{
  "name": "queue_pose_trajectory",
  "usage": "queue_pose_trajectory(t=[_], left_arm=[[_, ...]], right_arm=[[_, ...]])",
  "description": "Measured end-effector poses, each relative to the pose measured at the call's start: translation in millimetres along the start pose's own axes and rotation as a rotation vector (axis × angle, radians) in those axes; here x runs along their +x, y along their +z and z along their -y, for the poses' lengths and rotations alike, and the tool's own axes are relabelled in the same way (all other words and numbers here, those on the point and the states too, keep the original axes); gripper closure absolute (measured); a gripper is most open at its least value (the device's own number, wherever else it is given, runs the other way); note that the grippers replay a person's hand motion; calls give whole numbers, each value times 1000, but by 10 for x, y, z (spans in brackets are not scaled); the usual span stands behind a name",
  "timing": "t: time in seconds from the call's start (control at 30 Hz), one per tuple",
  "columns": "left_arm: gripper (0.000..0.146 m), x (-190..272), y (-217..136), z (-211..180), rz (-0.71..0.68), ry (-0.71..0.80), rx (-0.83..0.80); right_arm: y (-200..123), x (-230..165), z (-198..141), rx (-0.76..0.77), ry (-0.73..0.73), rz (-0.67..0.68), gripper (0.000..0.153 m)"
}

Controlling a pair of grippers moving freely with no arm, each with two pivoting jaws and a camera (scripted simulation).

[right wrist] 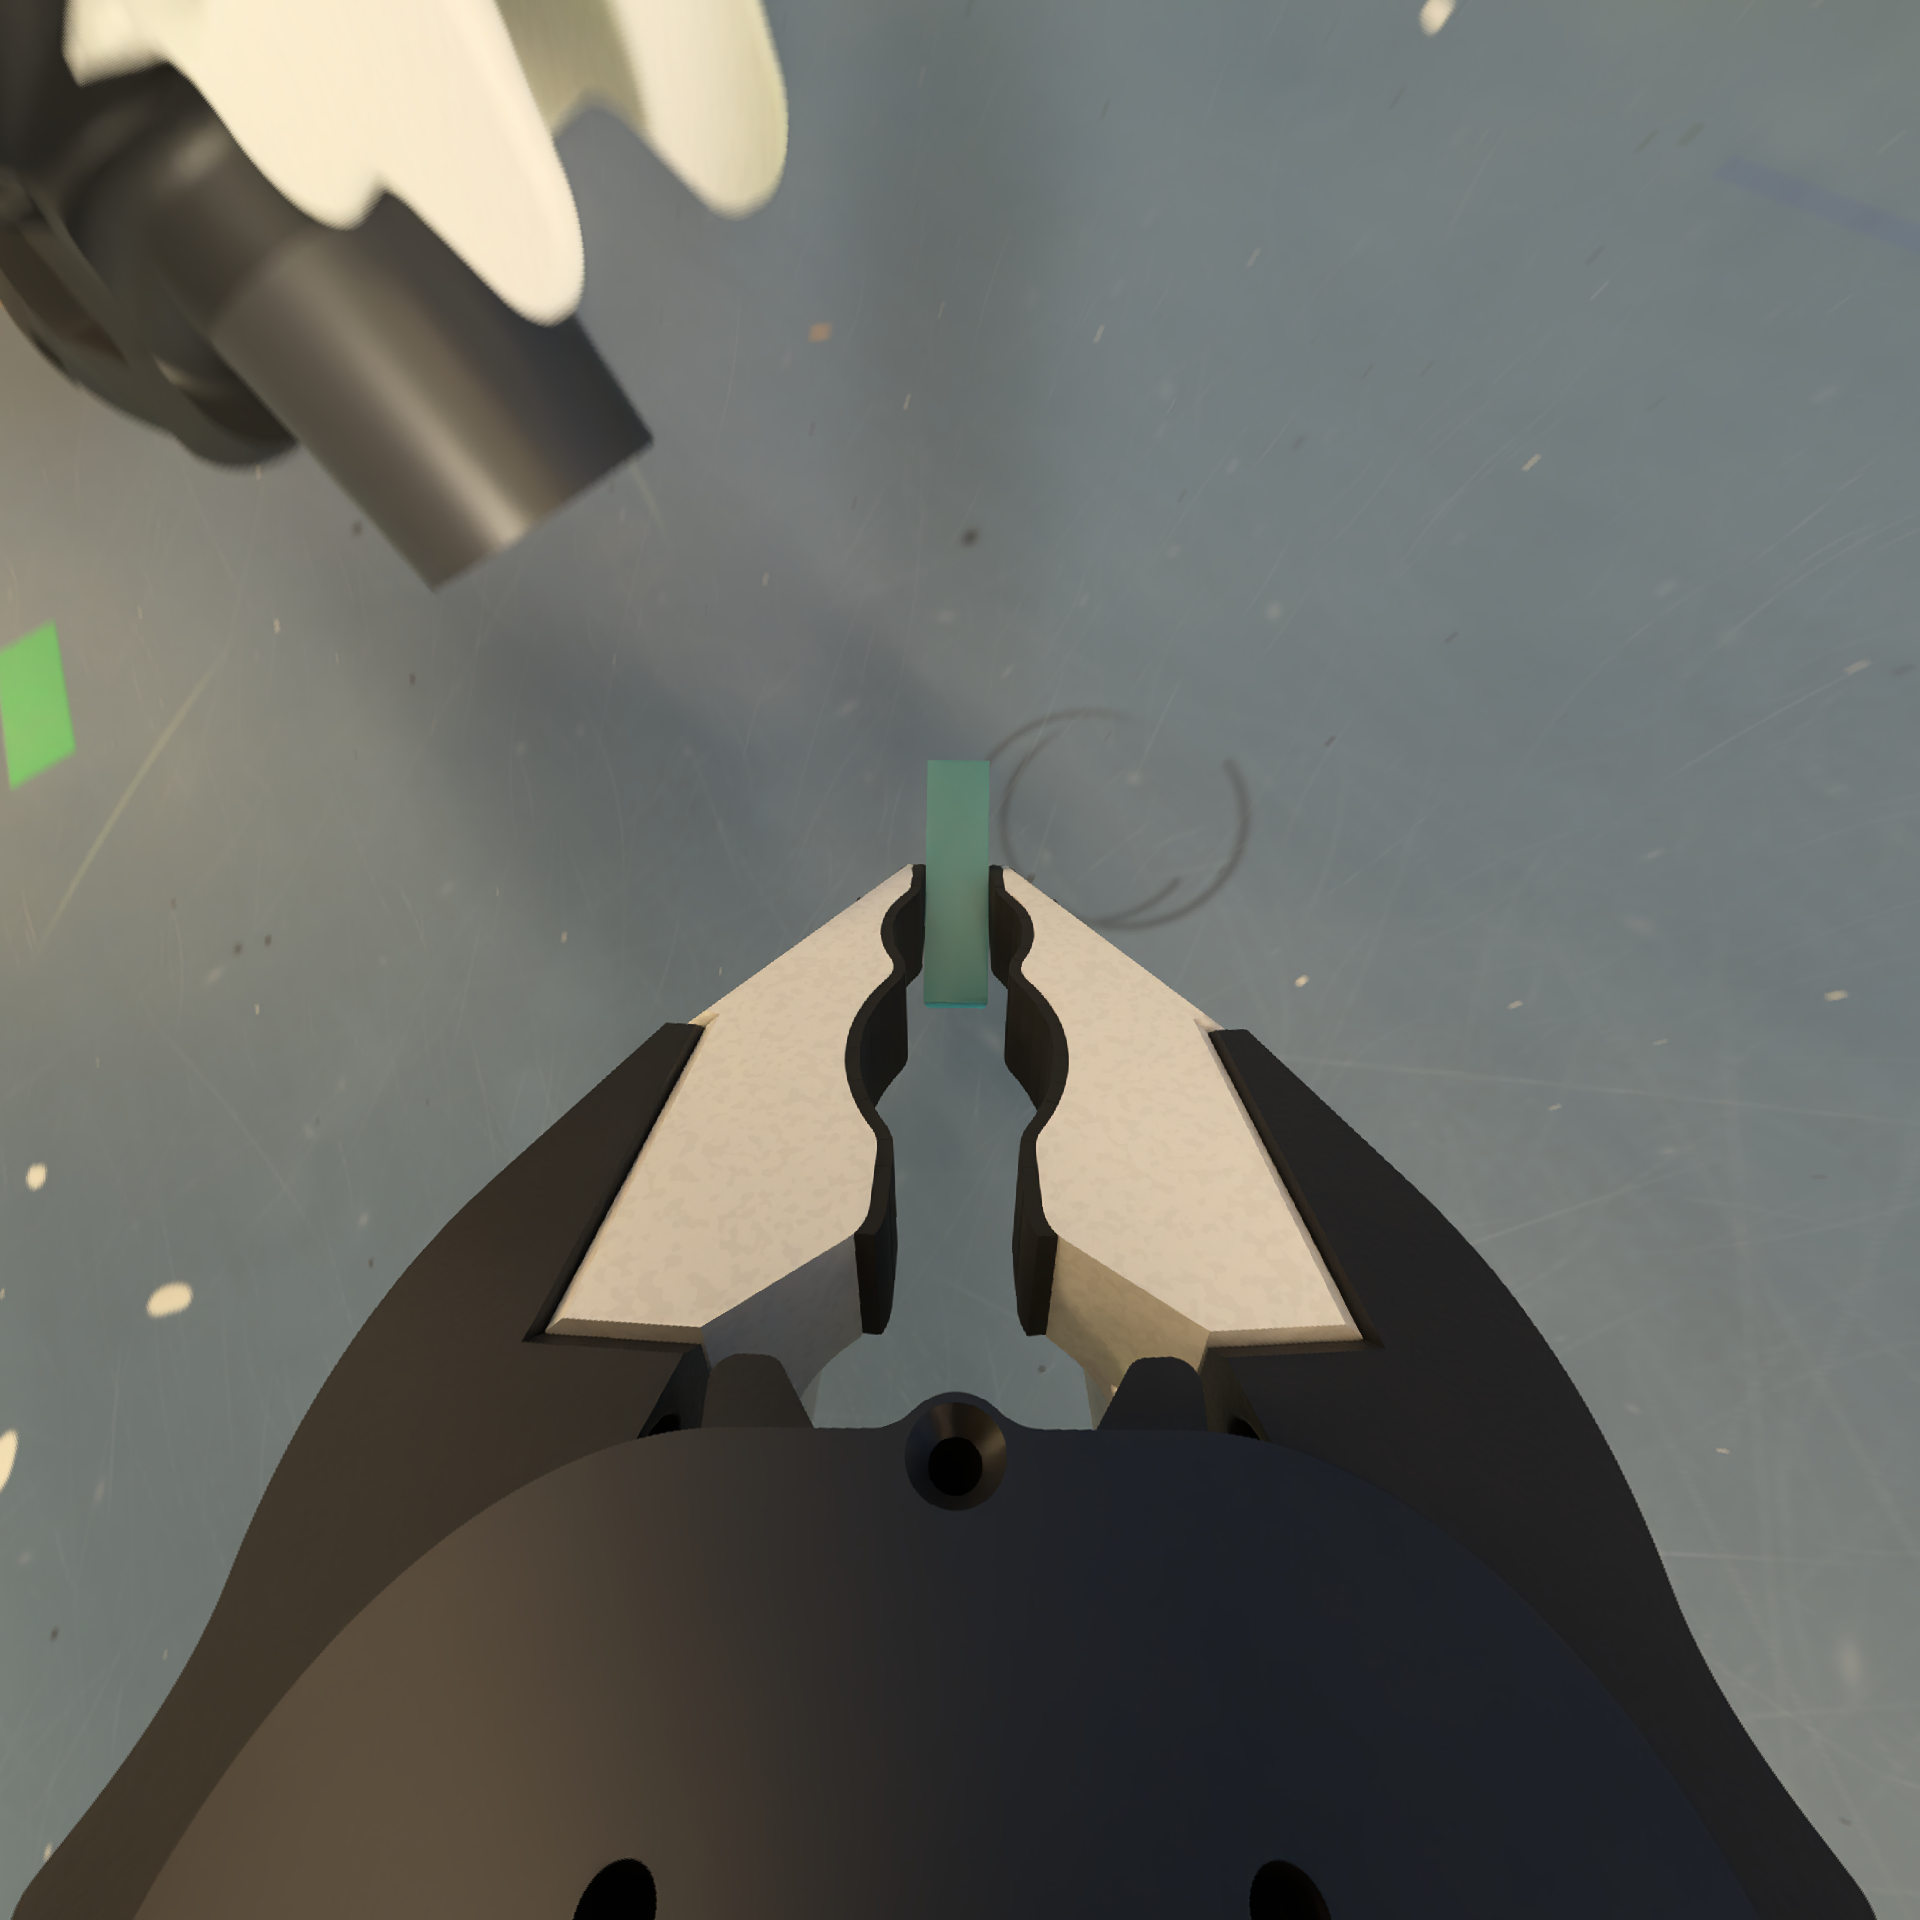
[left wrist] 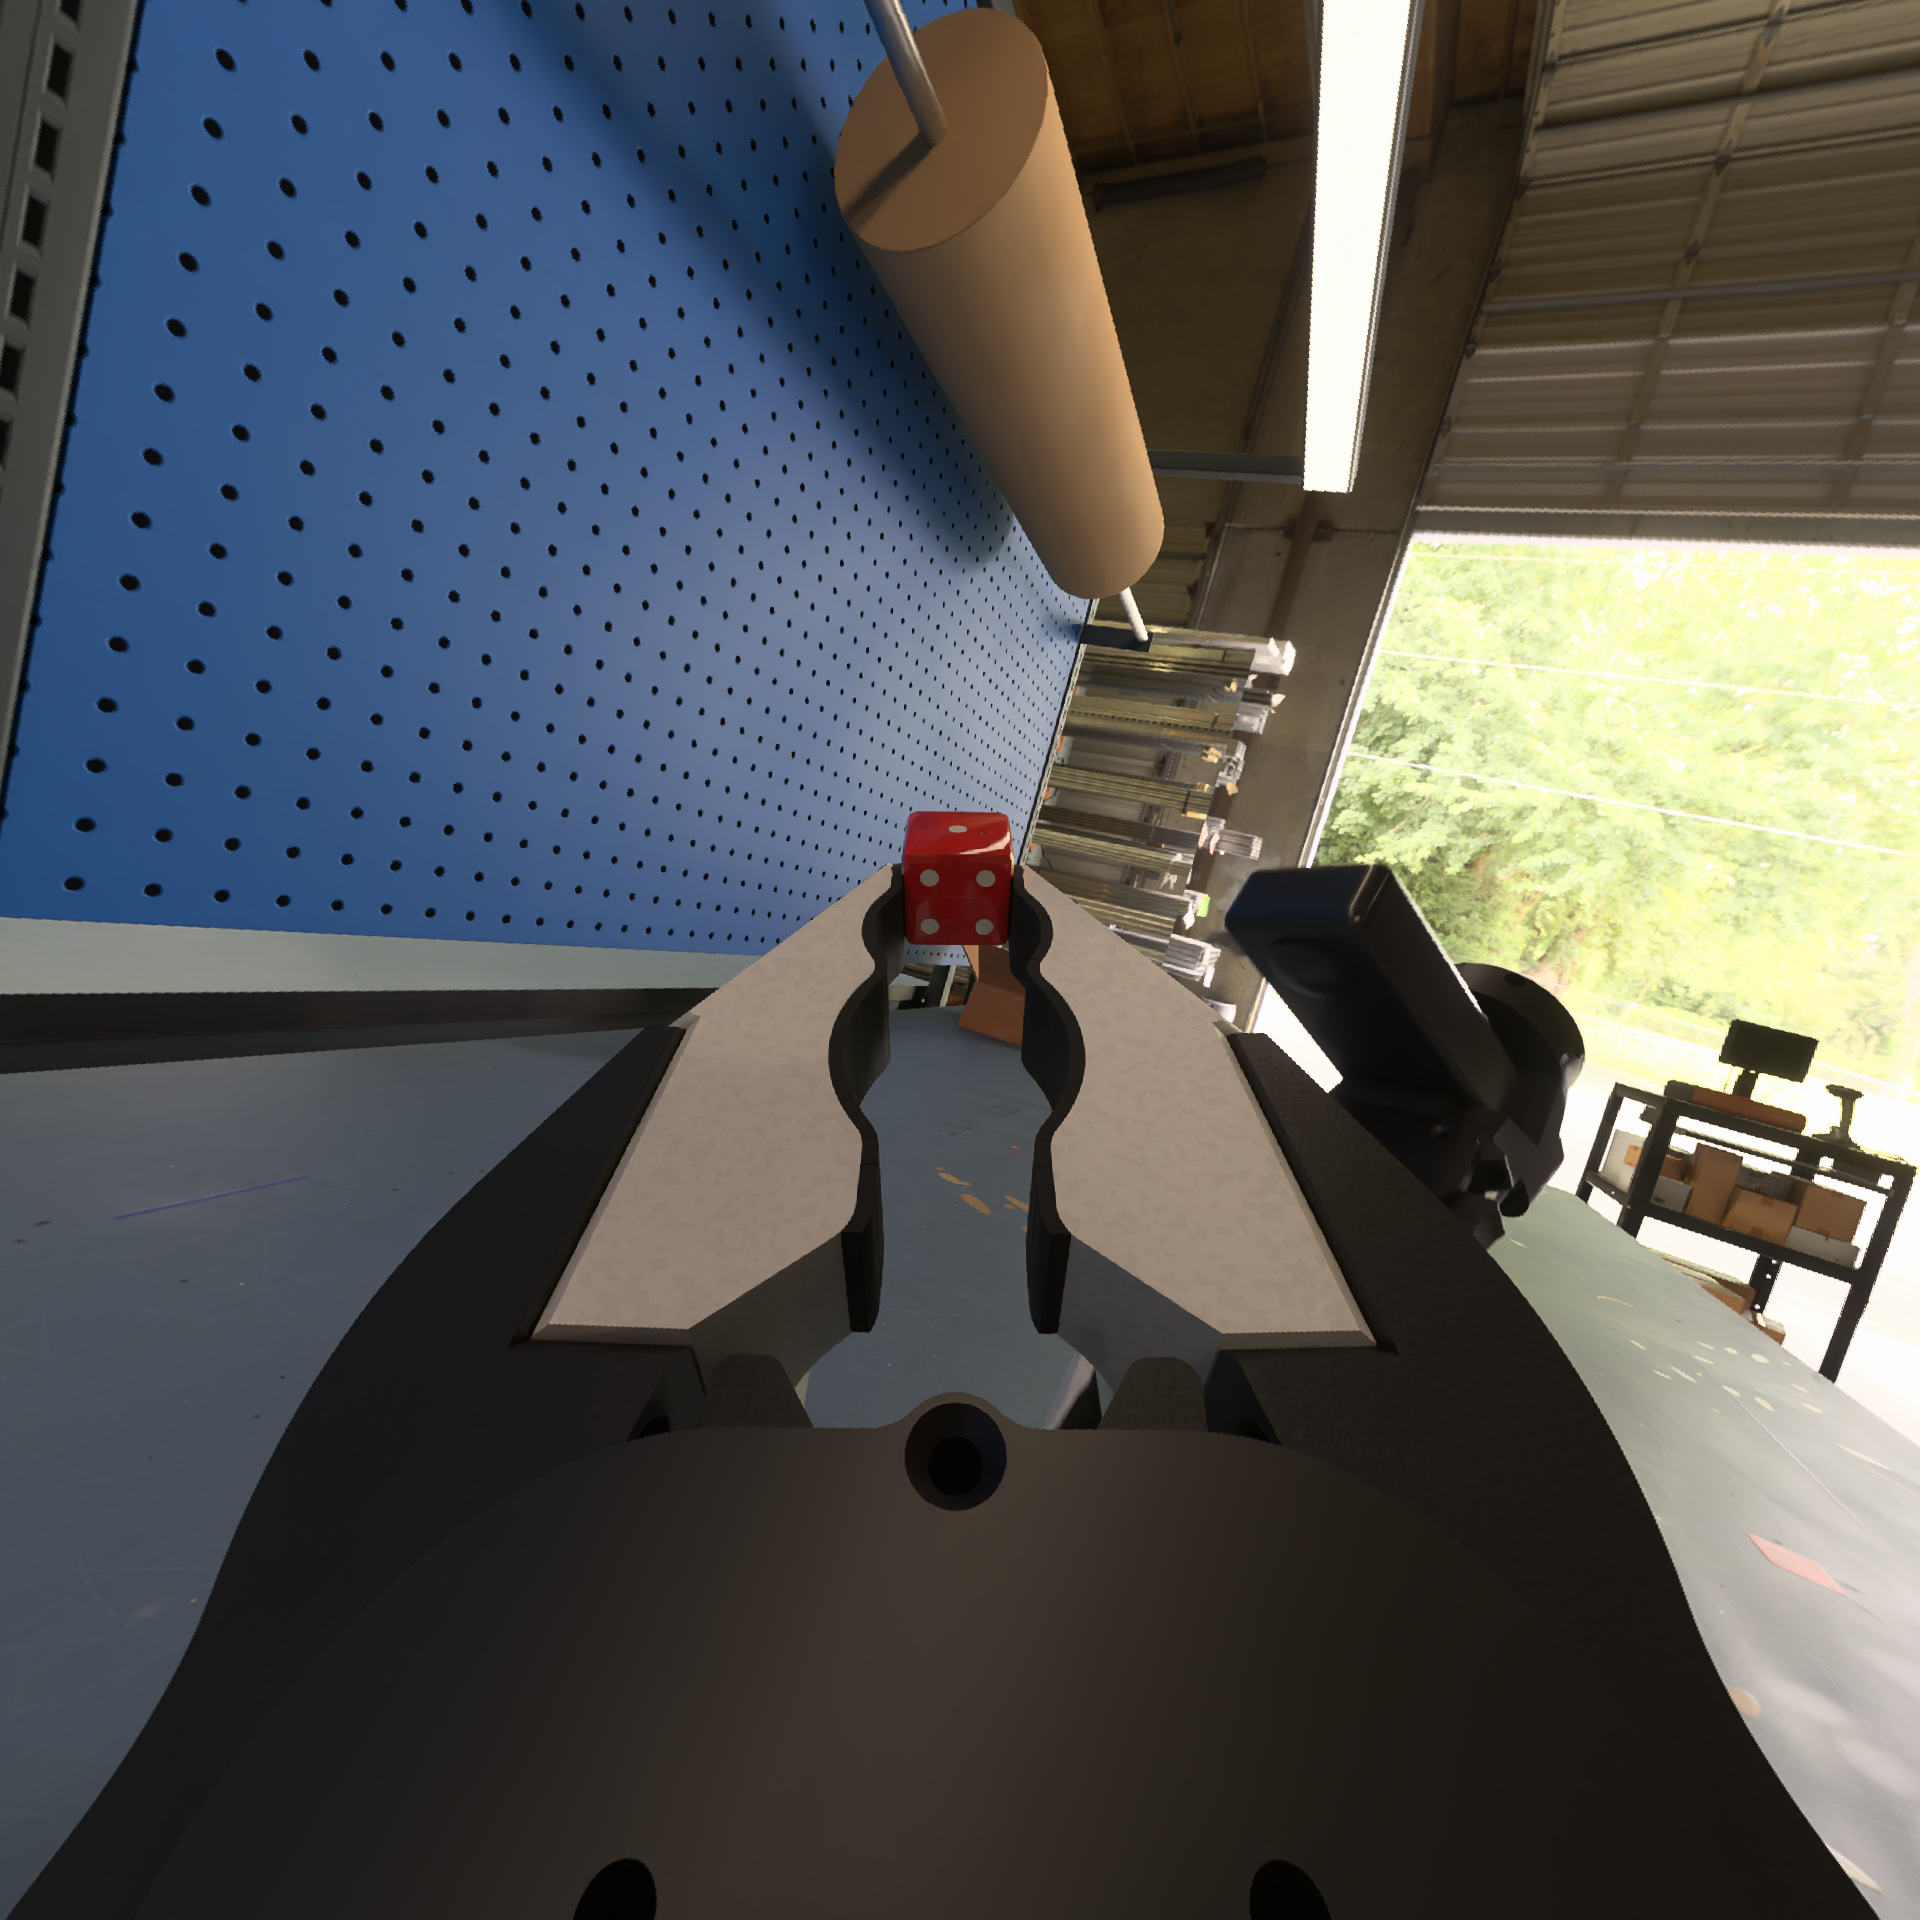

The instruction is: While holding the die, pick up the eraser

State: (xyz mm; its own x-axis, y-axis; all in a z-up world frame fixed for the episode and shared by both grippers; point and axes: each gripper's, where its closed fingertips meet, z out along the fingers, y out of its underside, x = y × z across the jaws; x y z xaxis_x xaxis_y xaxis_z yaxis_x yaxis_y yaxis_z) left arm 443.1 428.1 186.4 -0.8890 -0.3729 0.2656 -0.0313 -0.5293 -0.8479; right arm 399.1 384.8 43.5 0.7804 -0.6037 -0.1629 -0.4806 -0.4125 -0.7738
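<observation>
My left gripper is shut on a red die with white pips, pinched between the fingertips and held above the grey table. My right gripper points down at the table and its tips are closed on a thin pale green eraser, which stands on edge between the pads and sticks out past them. I cannot tell whether the eraser touches the table. The right gripper's dark body shows to the right in the left wrist view. The left gripper shows blurred at the upper left in the right wrist view.
A blue pegboard rises behind the table, with a brown roll on a metal rod above. A small brown object lies beyond the left fingers. A bright green patch lies on the table at the far left.
</observation>
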Motion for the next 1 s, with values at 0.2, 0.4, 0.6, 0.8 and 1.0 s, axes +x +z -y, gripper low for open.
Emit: queue_pose_trajectory(t=[0.2, 0.4, 0.6, 0.8, 1.0], left_arm=[[127, -4, 5, 4, 1, -1, 4], [127, -21, 4, 17, 14, 13, 9], [127, -49, -24, 45, 41, 64, 7], [127, -65, -74, 90, 47, 64, 20], [127, -43, -79, 96, 26, 40, 27]], right_arm=[[-145, 90, 368, 131, -12, -83, 142], [-33, 103, 359, 187, -10, -112, 142], [196, 134, 299, 204, 28, -110, 142], [288, 132, 325, 196, -6, -147, 142], [217, 183, 334, 214, 5, -182, 142]])
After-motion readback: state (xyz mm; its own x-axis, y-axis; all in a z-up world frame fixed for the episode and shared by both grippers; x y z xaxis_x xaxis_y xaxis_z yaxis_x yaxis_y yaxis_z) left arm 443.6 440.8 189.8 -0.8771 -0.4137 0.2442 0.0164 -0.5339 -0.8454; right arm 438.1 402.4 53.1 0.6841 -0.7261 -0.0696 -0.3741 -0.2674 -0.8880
